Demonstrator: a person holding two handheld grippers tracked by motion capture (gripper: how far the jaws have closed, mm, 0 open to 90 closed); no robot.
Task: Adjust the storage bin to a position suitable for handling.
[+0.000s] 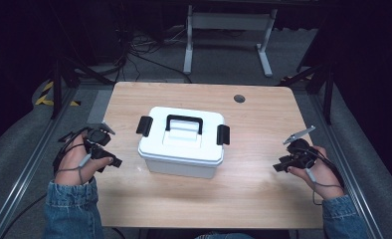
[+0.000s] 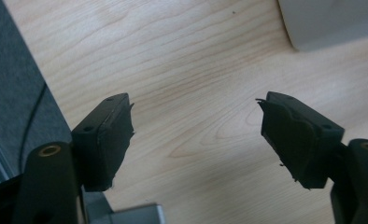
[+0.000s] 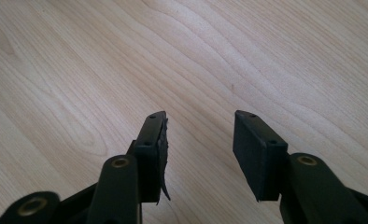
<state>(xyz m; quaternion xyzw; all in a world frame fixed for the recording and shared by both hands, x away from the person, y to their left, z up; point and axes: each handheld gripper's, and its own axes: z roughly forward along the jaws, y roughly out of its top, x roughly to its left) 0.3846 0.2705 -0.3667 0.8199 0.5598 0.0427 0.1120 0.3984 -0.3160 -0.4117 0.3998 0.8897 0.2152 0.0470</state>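
Observation:
A white plastic box (image 1: 182, 144) with a black handle (image 1: 184, 122) and a black latch on each end stands closed in the middle of the wooden table (image 1: 253, 119). My left gripper (image 1: 115, 162) rests near the table's left edge, left of the box, open with nothing between its jaws. In the left gripper view my left gripper (image 2: 196, 121) points at bare wood, and a corner of the box (image 2: 331, 21) shows at the top right. My right gripper (image 1: 277, 168) is at the table's right side, open and empty. Bare wood lies under my right gripper (image 3: 200, 122) in its own view.
A small round hole (image 1: 239, 98) is in the table near its far edge. Metal rails run along both sides of the table. A white frame stand (image 1: 229, 30) and cables lie on the floor behind.

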